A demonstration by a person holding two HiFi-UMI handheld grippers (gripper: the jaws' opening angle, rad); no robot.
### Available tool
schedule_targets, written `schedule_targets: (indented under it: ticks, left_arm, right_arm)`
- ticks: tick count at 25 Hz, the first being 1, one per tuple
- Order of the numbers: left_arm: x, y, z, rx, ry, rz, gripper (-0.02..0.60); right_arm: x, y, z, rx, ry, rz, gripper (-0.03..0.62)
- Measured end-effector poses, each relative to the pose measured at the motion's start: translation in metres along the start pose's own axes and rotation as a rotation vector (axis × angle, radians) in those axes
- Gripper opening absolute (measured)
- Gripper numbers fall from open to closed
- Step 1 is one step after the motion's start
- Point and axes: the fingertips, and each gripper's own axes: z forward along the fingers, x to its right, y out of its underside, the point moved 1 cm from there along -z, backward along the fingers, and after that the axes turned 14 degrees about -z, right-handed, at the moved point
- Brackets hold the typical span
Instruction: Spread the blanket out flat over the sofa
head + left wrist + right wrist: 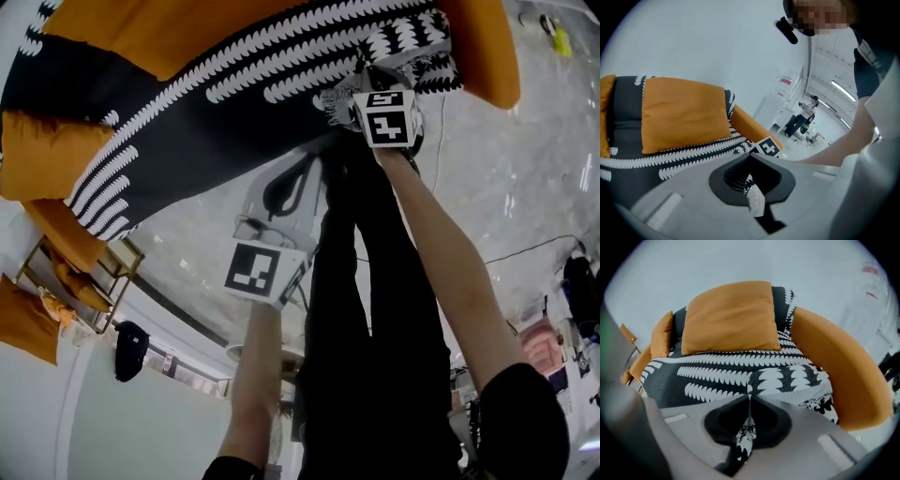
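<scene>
Blanket (740,373) edge is pinched between both pairs of closed jaws: I note my right gripper (749,399) and left gripper (749,180) clamped on it. Remainder lies over the orange sofa (843,366), running under the far cushion (731,317).

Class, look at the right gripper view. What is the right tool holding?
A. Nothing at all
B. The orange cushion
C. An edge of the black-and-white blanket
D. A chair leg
C: the right tool is pinched shut on a fold of the black-and-white blanket, which lies over the orange sofa.
</scene>
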Motion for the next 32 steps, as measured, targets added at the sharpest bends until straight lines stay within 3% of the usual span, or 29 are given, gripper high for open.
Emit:
schedule_targets:
  ticks: [3, 10, 15, 20, 23, 32]
  left_arm:
    - [0.018, 0.011, -0.009, -0.015, 0.022, 0.04, 0.002]
    - [0.015, 0.025, -0.028, -0.036, 0.05, 0.094, 0.003]
    - [0.047, 0.031, -0.042, -0.063, 0.109, 0.123, 0.003]
    - [0.046, 0.028, -0.085, -0.055, 0.17, 0.144, 0.002]
    - [0.034, 0.024, -0.092, -0.06, 0.191, 0.156, 0.002]
    - [0.044, 0.031, -0.056, -0.086, 0.175, 0.135, 0.003]
  right_arm:
    - [0.005, 0.017, -0.027, 0.024, 0.019, 0.04, 0.012]
    - [0.0, 0.054, -0.052, 0.037, 0.086, 0.063, 0.012]
    - [0.016, 0.075, -0.103, 0.039, 0.138, 0.111, 0.012]
    - [0.004, 0.057, -0.141, 0.051, 0.212, 0.113, 0.011]
    - [0.004, 0.04, -0.14, 0.062, 0.227, 0.096, 0.011]
    - [0.038, 0.062, -0.119, 0.021, 0.193, 0.008, 0.011]
